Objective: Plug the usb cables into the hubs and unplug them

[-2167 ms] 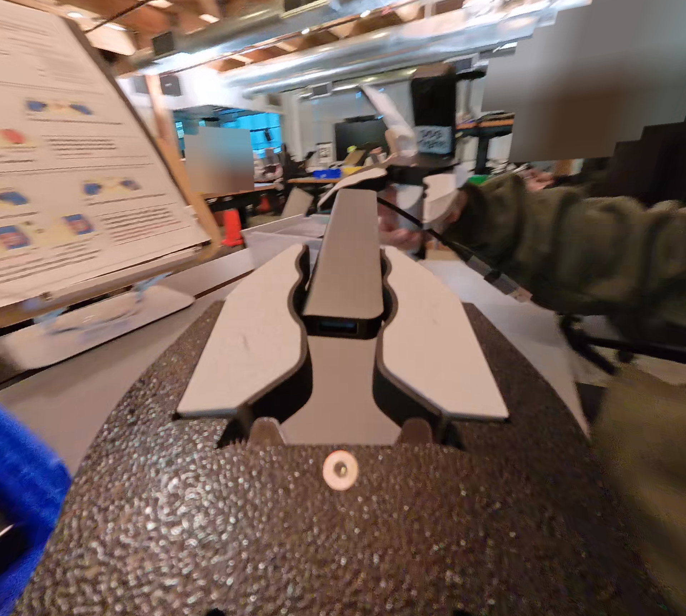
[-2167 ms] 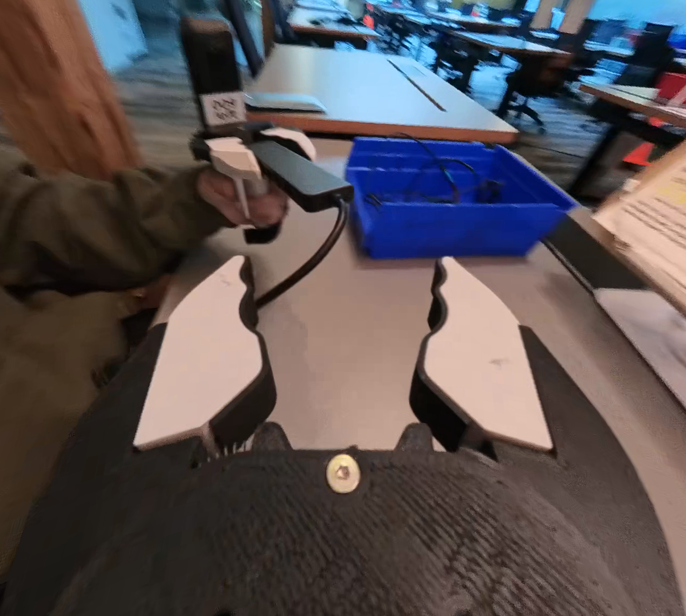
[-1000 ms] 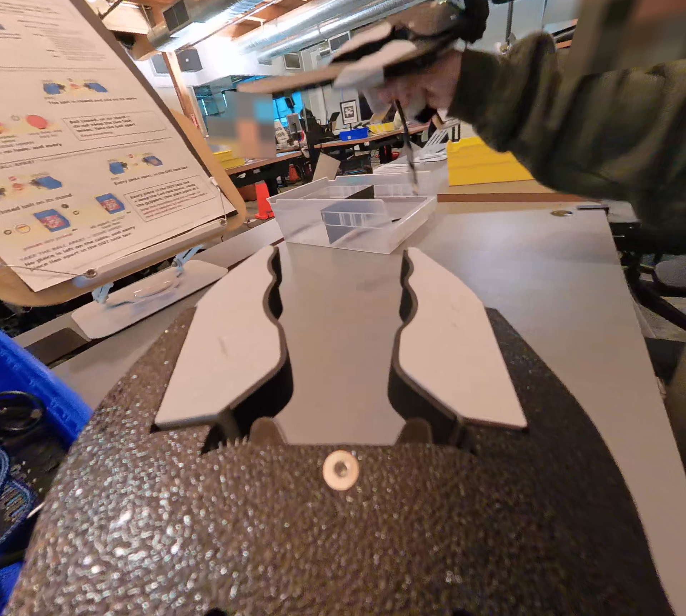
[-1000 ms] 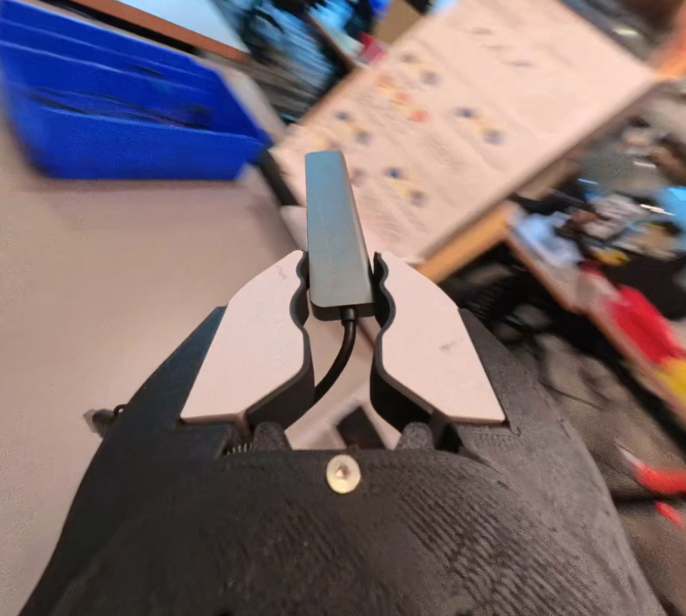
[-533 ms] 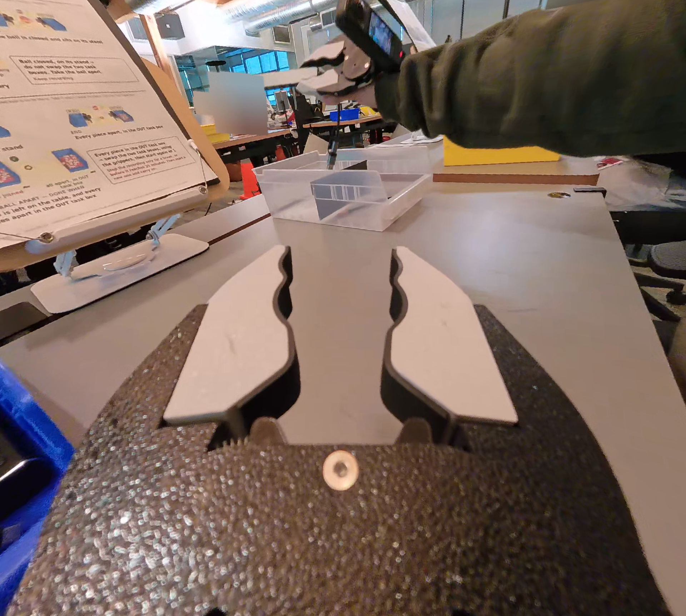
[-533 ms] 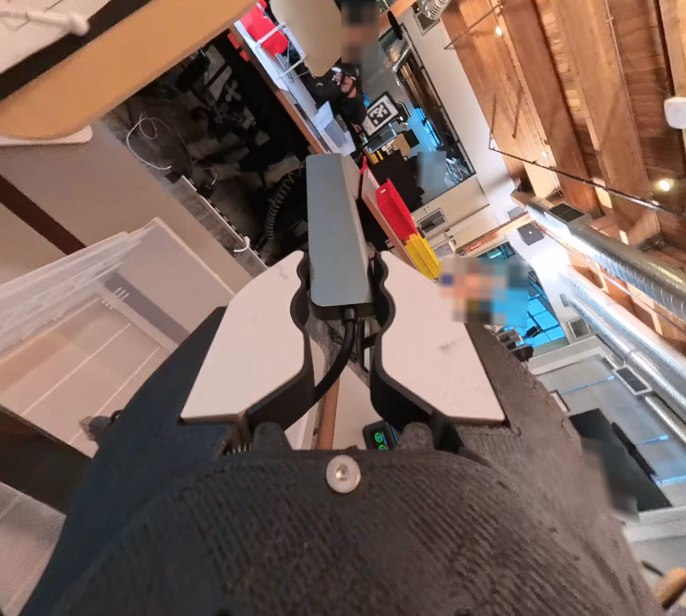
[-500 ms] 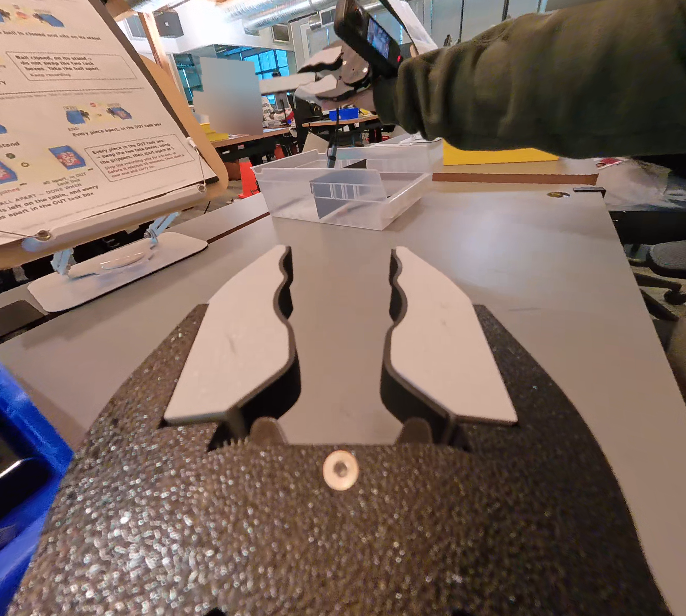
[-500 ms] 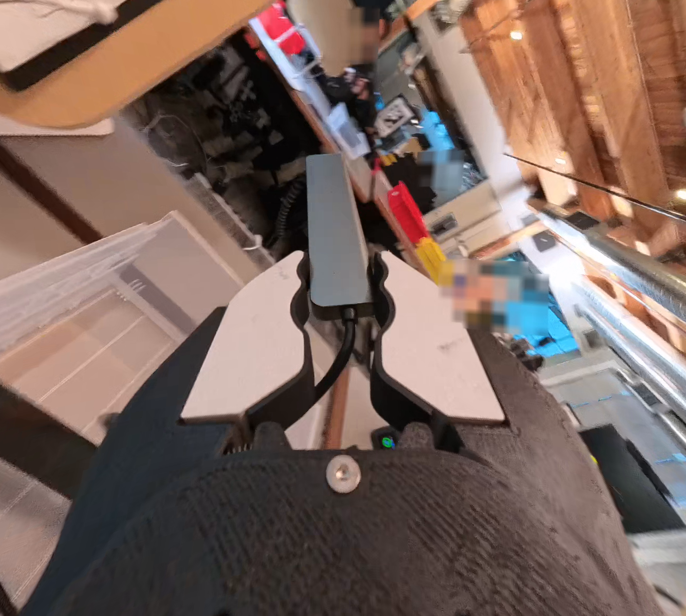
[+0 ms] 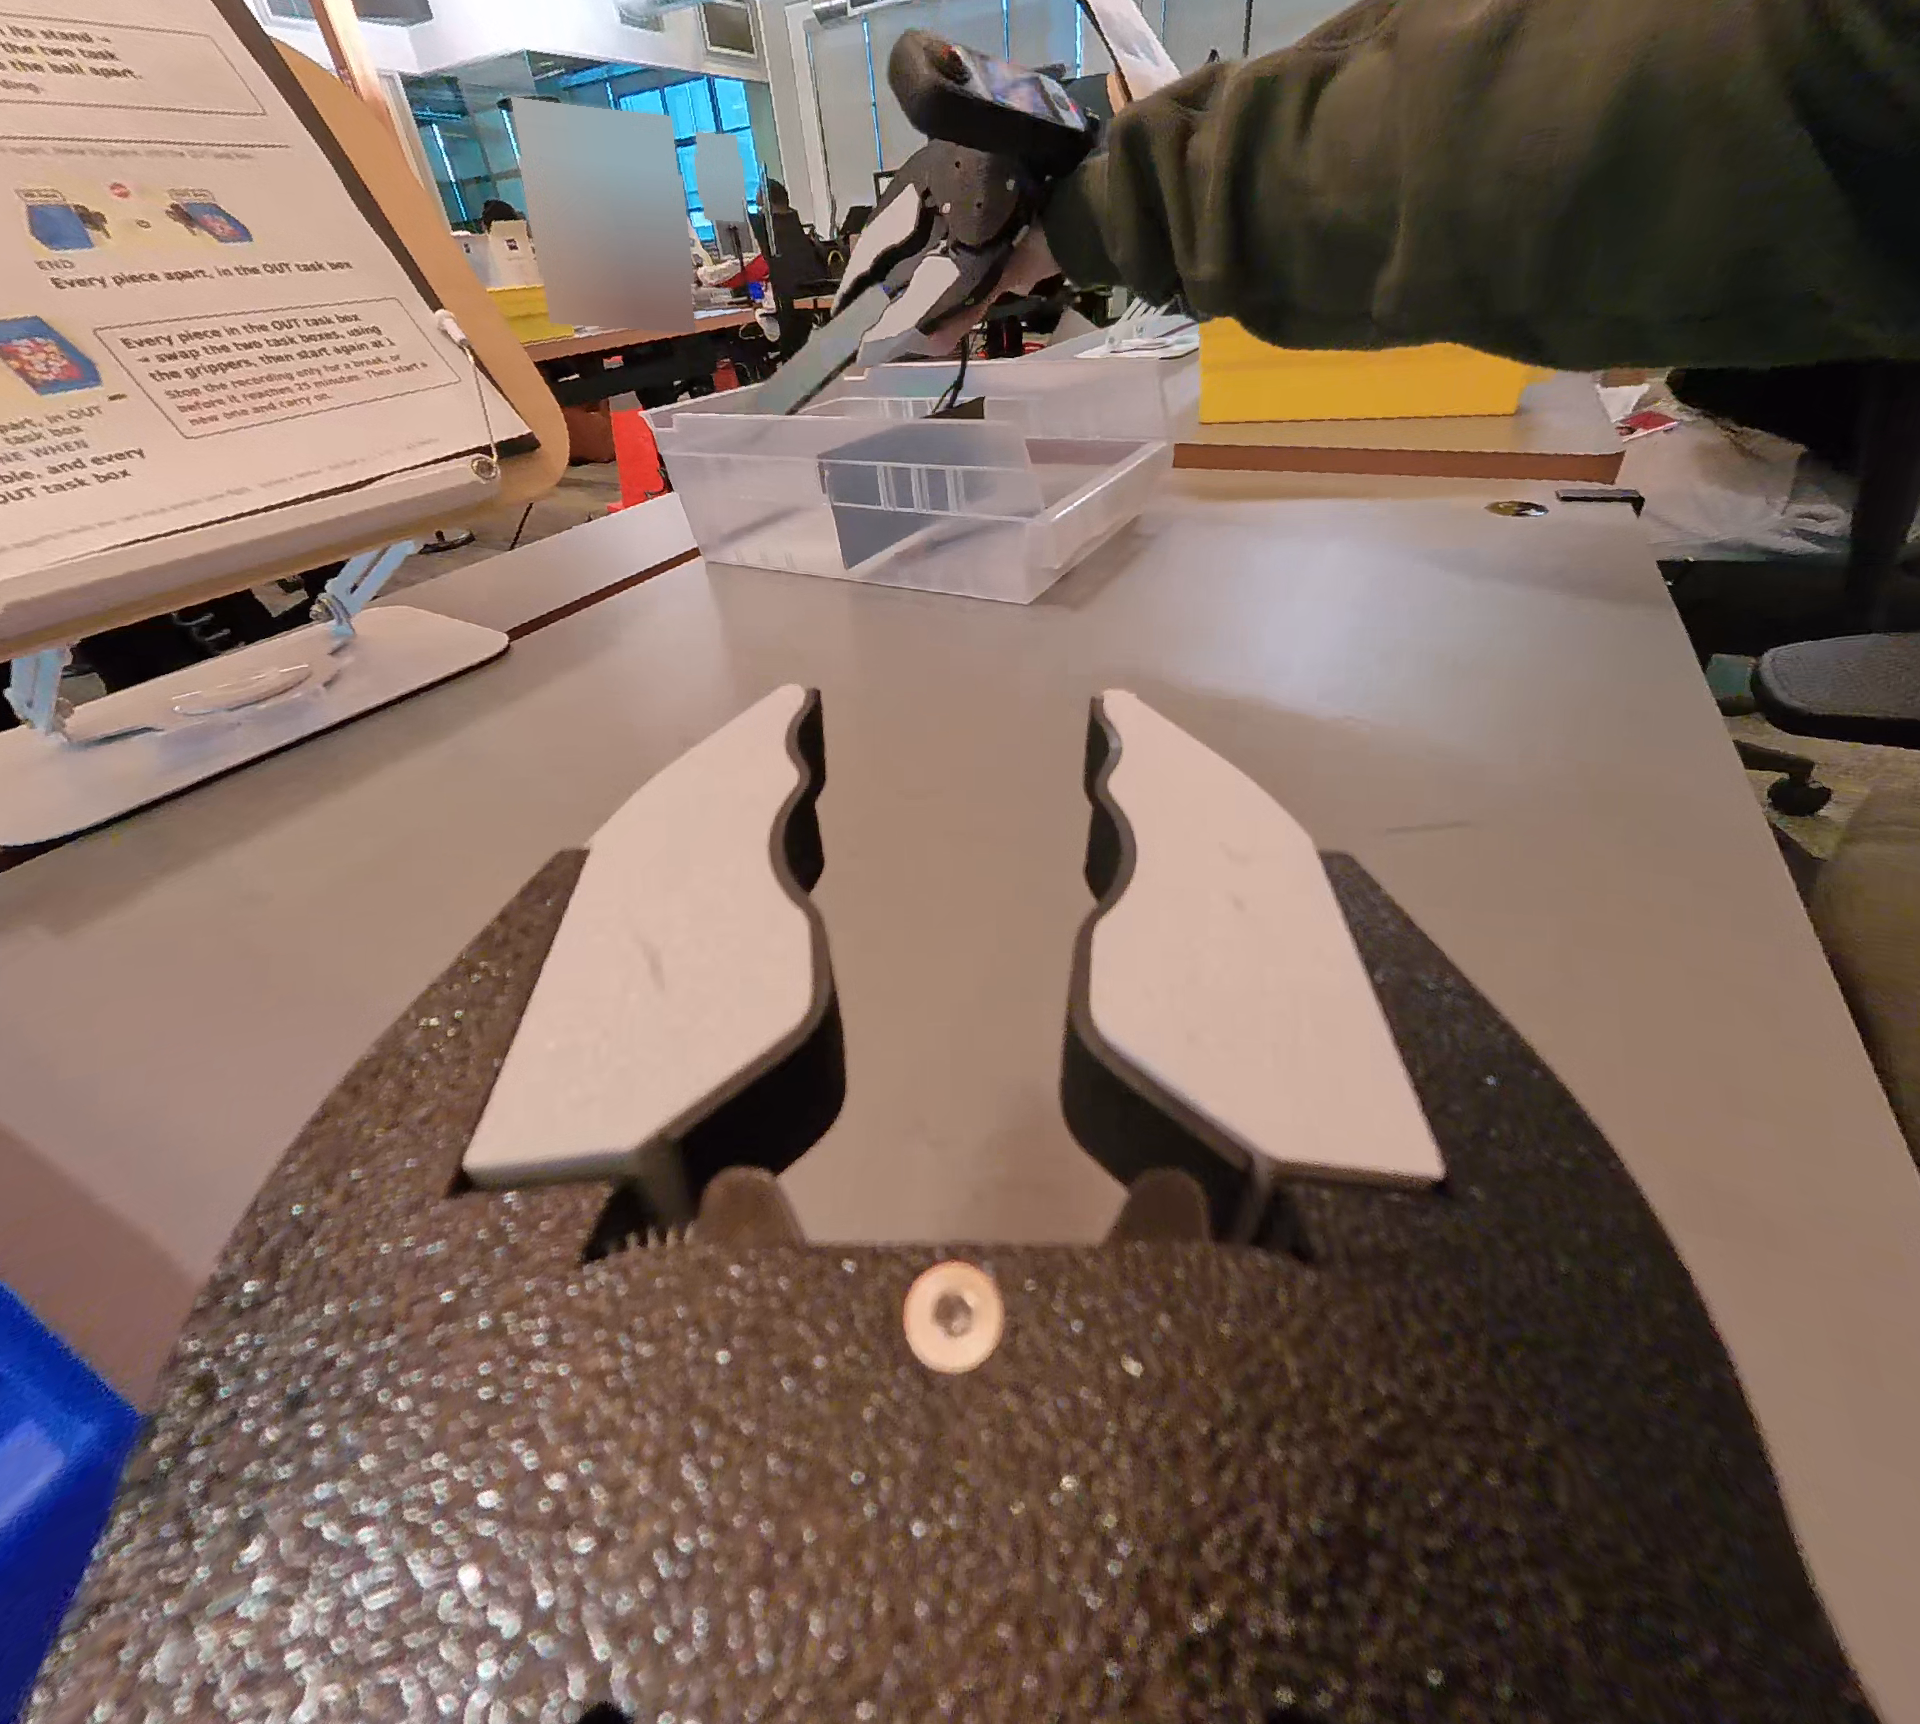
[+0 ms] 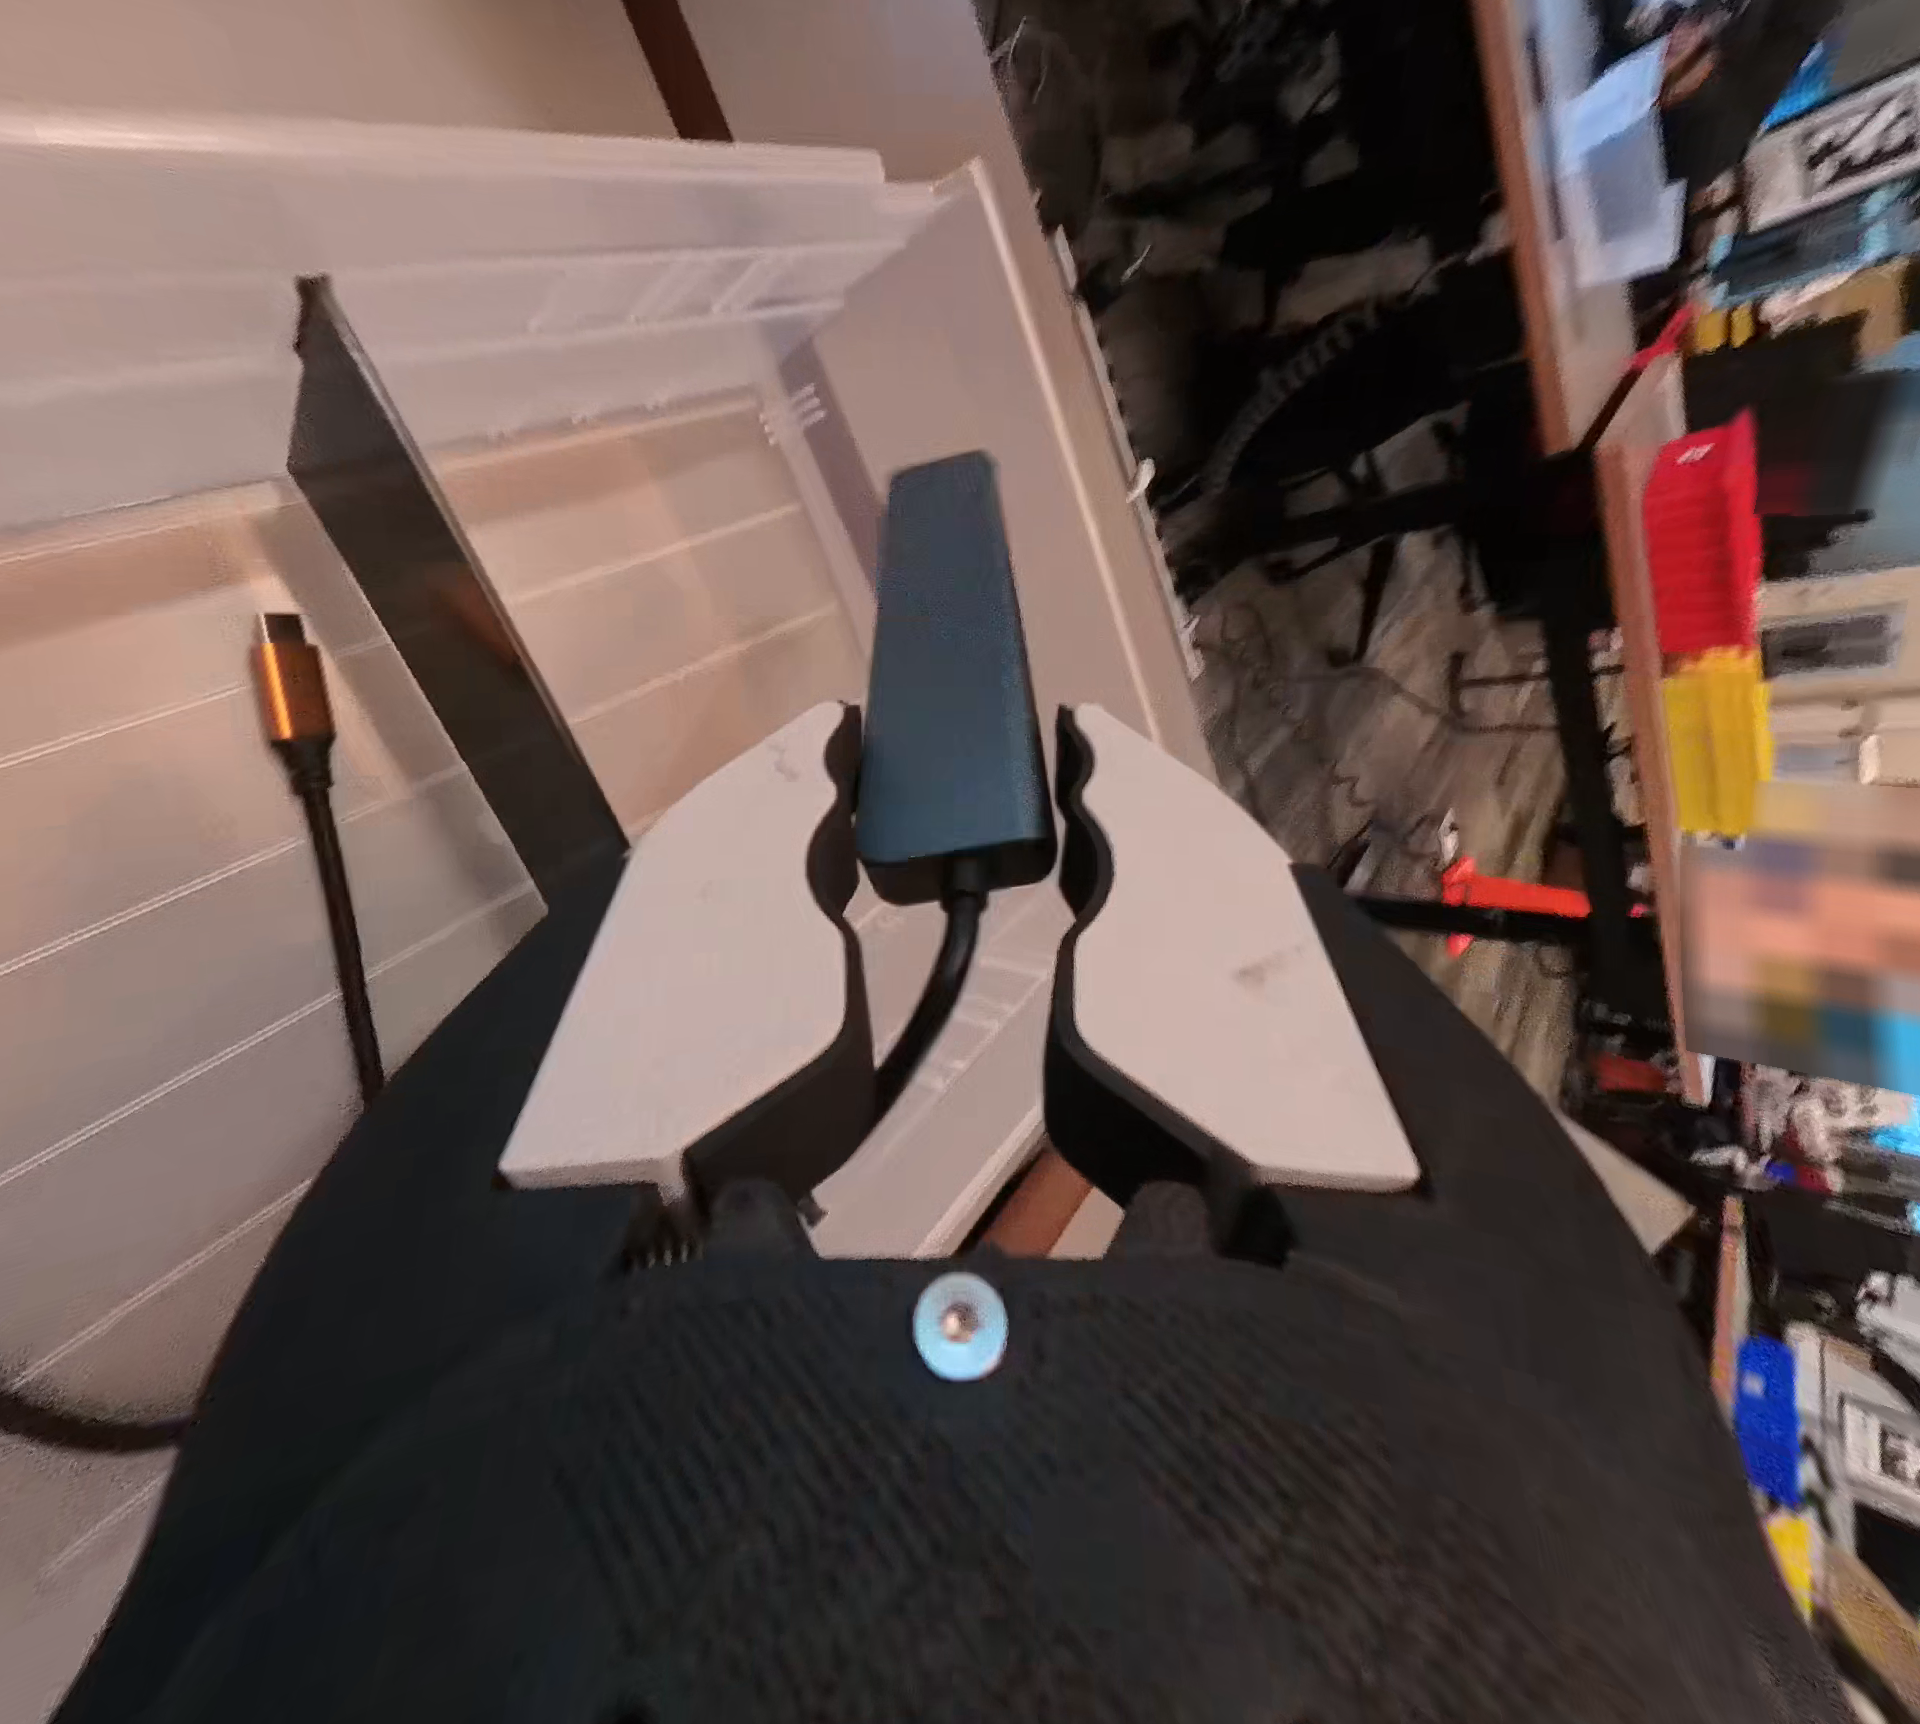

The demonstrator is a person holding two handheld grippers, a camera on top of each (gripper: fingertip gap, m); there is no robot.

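Observation:
My right gripper [image 10: 954, 718] is shut on the cable end of a dark slim USB hub [image 10: 951, 635], tipped down over a clear plastic bin [image 10: 520, 220]. The hub's short black cable hangs into the bin and ends in a copper-coloured plug [image 10: 291, 687] next to a dark divider [image 10: 436, 594]. In the left wrist view the right gripper [image 9: 894, 292] holds the hub [image 9: 821, 355] slanting into the far bin [image 9: 935, 521]. My left gripper [image 9: 951, 718] is open and empty, low over the grey table [image 9: 1351, 739], well short of the bin.
An instruction board on a metal stand [image 9: 208, 220] stands at the left. A blue bin's corner [image 9: 52, 1466] shows at the lower left. A yellow bin [image 9: 1351, 386] sits behind the clear one. An office chair [image 9: 1839, 687] is past the table's right edge. Some 50 cm of space lies between my two pairs of fingers. My right tips are roughly 12 cm from the copper-coloured plug [image 10: 291, 687].
The hub passed from my left gripper to my right. Since half a second ago my right gripper has tipped down from pointing upward, bringing the hub over the clear bin. My left stays open.

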